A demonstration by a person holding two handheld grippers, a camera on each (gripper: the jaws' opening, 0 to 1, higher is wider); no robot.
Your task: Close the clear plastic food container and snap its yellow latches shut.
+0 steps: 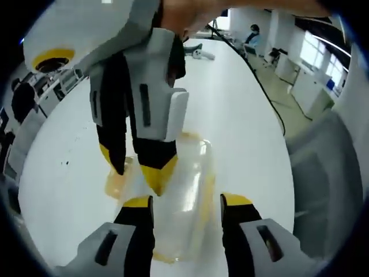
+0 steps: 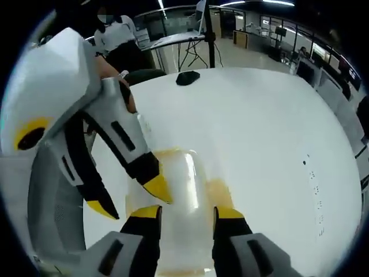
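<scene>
box (image 1: 181, 196) on white table (image 1: 242, 127), long axis running away from both grippers | left gripper (image 1: 187, 209) jaws spread, straddling near end, nothing clamped | right gripper (image 2: 187, 219) same from opposite end (equally close) | yellow latch (image 1: 115, 182) at side, looks unsnapped

No text, label, brand, number or sign could be read in either view; the small dark marks on the desk (image 2: 311, 173) at 3 o'clock were too tiny to make out.
</scene>
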